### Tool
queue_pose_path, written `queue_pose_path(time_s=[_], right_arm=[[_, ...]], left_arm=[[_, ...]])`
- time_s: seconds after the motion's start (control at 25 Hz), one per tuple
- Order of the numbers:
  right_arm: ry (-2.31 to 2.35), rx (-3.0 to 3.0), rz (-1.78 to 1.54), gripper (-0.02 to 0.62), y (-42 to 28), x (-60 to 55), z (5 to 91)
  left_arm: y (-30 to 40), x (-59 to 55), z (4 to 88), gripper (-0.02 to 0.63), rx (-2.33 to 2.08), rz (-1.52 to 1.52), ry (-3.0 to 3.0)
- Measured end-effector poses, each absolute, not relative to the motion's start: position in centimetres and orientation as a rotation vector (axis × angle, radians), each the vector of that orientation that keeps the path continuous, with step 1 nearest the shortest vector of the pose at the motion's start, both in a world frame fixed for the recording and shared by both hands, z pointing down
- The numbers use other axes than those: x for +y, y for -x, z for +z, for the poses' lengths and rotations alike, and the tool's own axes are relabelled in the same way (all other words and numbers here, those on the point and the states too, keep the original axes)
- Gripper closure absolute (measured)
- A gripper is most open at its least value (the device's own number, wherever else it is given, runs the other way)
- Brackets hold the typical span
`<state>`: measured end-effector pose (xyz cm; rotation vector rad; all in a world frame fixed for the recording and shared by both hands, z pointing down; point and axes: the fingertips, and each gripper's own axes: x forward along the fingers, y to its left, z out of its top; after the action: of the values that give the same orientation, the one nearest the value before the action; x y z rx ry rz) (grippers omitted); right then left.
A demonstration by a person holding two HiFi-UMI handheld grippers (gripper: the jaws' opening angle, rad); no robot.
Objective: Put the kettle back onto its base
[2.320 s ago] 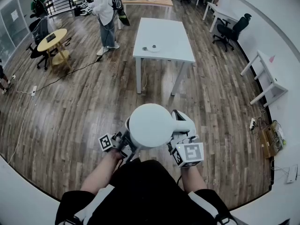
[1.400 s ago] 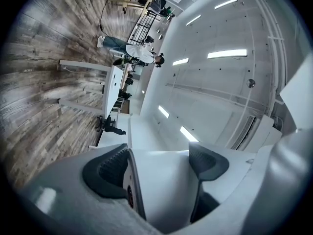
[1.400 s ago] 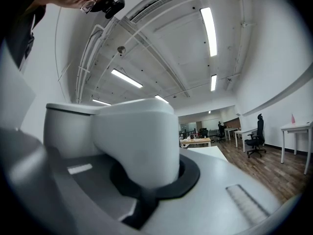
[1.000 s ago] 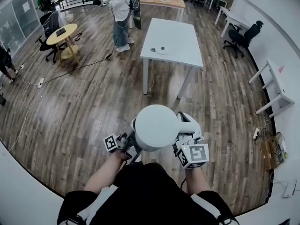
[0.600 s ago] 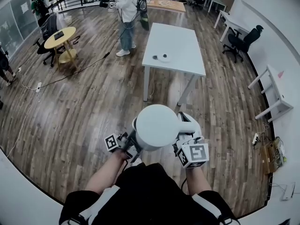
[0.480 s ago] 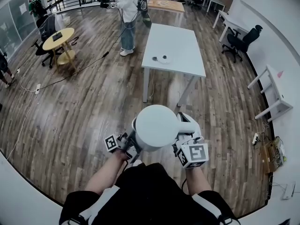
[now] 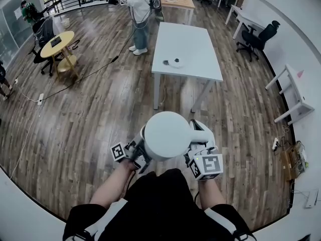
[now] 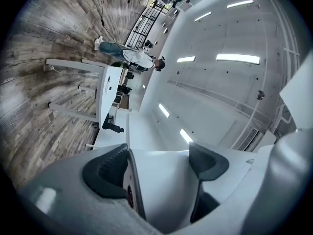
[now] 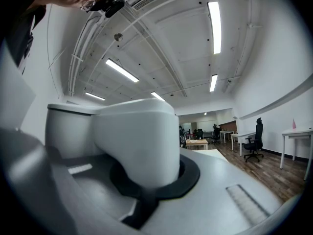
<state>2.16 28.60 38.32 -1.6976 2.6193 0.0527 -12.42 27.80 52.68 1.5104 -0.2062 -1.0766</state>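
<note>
Clamping the white kettle point(image 7: 165, 135) are left tongs point(image 7: 139, 152) and right tongs point(image 7: 196, 145) (on its handle point(image 7: 201, 130))

text: none legible | signs: square code markers on left marker cube point(image 7: 119, 151), right marker cube point(image 7: 207, 165)

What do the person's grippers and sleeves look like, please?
Both the left gripper and right gripper are white shells, each carrying a cube of black-and-white square markers. The fingers have dark grey pads. The sleeves are black with white trim.
</note>
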Motion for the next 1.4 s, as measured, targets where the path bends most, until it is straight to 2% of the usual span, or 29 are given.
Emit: queue_pose_path(time_s=[0.8, 1.4], right_arm=[[1.615, 2.694, -0.019, 0.589, -5.7, 16.3, 39.3], [1.608, 2.681, 0.016, 0.589, -11.9, 7.5, 38.7]], left_arm=[[9.0, 17.0, 53.3, 0.212, -0.278, -1.119, -1.483], [2.9, 7.8, 52.8, 0.212, -0.267, -1.124, -1.506]])
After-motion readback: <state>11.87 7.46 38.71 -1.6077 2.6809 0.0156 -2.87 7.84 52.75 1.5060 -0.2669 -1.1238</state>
